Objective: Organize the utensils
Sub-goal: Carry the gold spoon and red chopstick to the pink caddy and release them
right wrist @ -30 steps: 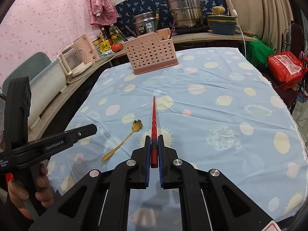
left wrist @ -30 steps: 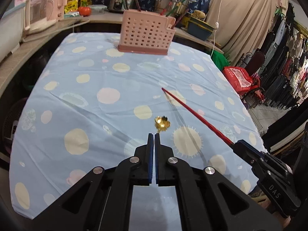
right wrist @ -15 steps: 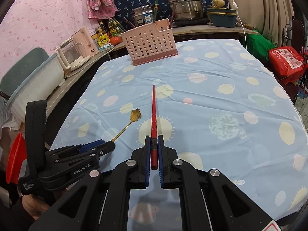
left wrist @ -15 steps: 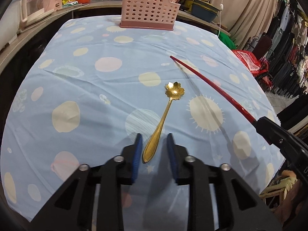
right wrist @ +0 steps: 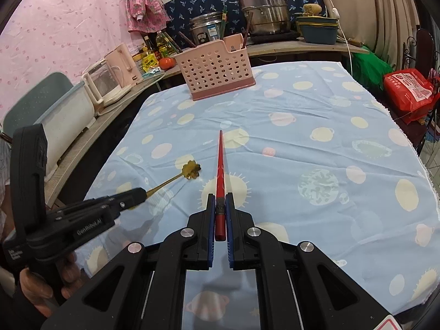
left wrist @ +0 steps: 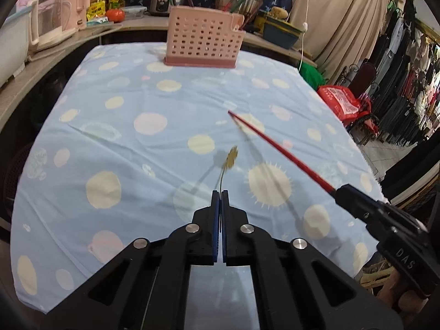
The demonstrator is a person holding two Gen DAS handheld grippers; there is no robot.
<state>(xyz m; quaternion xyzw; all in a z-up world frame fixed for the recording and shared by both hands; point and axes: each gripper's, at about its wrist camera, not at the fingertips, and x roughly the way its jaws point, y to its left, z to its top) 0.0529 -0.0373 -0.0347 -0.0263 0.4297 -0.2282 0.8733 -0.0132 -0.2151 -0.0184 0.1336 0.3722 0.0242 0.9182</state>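
Note:
My left gripper (left wrist: 220,192) is shut on the handle of a gold flower-bowl spoon (left wrist: 230,158) and holds it lifted above the blue spotted tablecloth (left wrist: 123,143), its shadow below. It also shows in the right wrist view (right wrist: 139,192), with the spoon (right wrist: 191,169) sticking out. My right gripper (right wrist: 219,200) is shut on a red chopstick (right wrist: 219,162) that points forward; it shows in the left wrist view (left wrist: 341,191) with the chopstick (left wrist: 277,150). A pink perforated utensil basket (left wrist: 203,42) stands at the table's far end, also in the right wrist view (right wrist: 217,67).
A counter behind the table holds steel pots (right wrist: 261,5), a pink kettle (right wrist: 119,62), bottles and a tomato (left wrist: 115,14). A red bag (right wrist: 407,89) lies off the table's right side, and clothes racks (left wrist: 407,88) stand further right.
My left gripper opened around the spoon's handle on the cloth, then shut on it and lifted it. My right gripper kept its hold on the chopstick.

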